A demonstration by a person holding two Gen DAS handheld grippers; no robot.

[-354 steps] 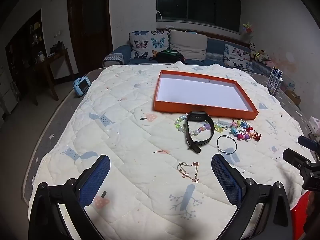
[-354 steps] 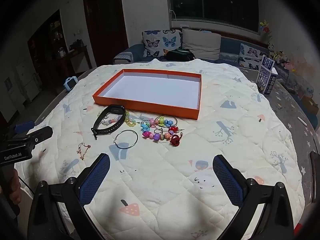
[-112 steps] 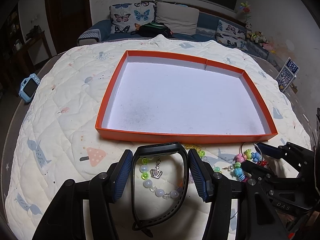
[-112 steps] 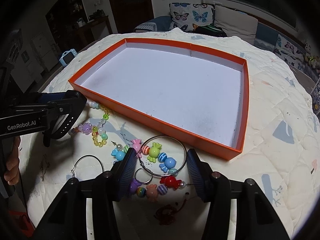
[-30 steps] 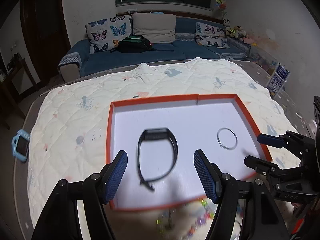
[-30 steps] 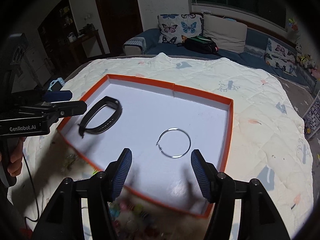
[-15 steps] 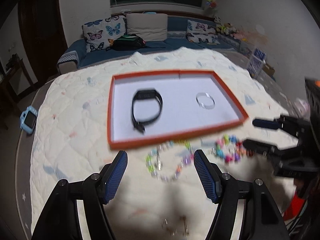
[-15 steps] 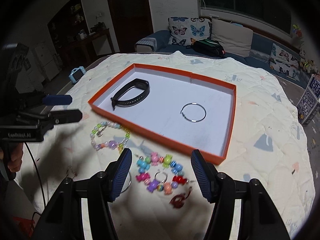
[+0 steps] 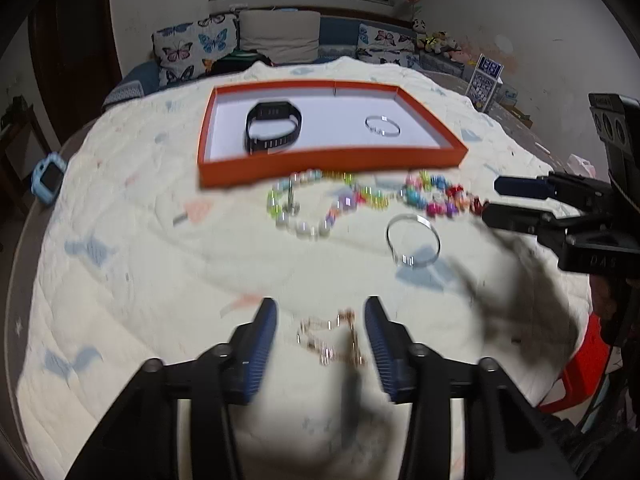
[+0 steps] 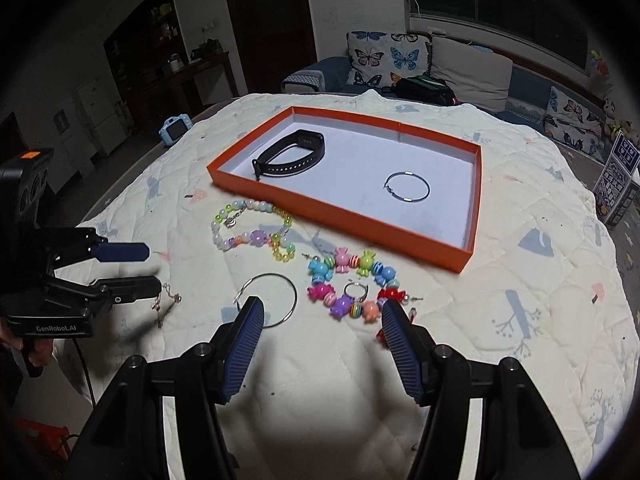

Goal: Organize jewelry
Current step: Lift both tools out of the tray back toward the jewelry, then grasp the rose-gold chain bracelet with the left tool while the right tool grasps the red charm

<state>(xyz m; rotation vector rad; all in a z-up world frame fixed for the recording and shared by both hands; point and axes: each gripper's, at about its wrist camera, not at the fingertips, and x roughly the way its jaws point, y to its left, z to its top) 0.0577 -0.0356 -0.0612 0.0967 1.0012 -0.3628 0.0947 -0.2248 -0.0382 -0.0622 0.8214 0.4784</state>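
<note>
An orange tray [image 9: 320, 160] [image 10: 344, 216] holds a black watch band [image 9: 273, 126] [image 10: 290, 156] and a silver hoop [image 9: 382, 125] [image 10: 407, 187]. On the quilt in front of it lie a pastel bead bracelet [image 9: 308, 206] [image 10: 252, 230], a candy bead bracelet [image 9: 436, 196] [image 10: 352, 282], a second silver hoop [image 9: 413, 246] [image 10: 266, 300] and a gold chain [image 9: 332, 340] [image 10: 165, 305]. My left gripper [image 9: 320, 334] [image 10: 134, 270] is open, its fingers on either side of the gold chain. My right gripper [image 10: 322, 330] [image 9: 496, 200] is open and empty, near the second hoop and the candy beads.
A blue toy camera [image 9: 47, 176] [image 10: 173, 130] lies at the quilt's left edge. A printed box [image 9: 486, 76] [image 10: 618, 184] stands at the right edge. A sofa with butterfly cushions [image 9: 192, 46] is behind the table. A red stool [image 9: 582, 368] is at the right.
Both grippers have pulled back from the tray toward the near side. The left gripper has dropped low over the gold chain and its jaws have narrowed around it.
</note>
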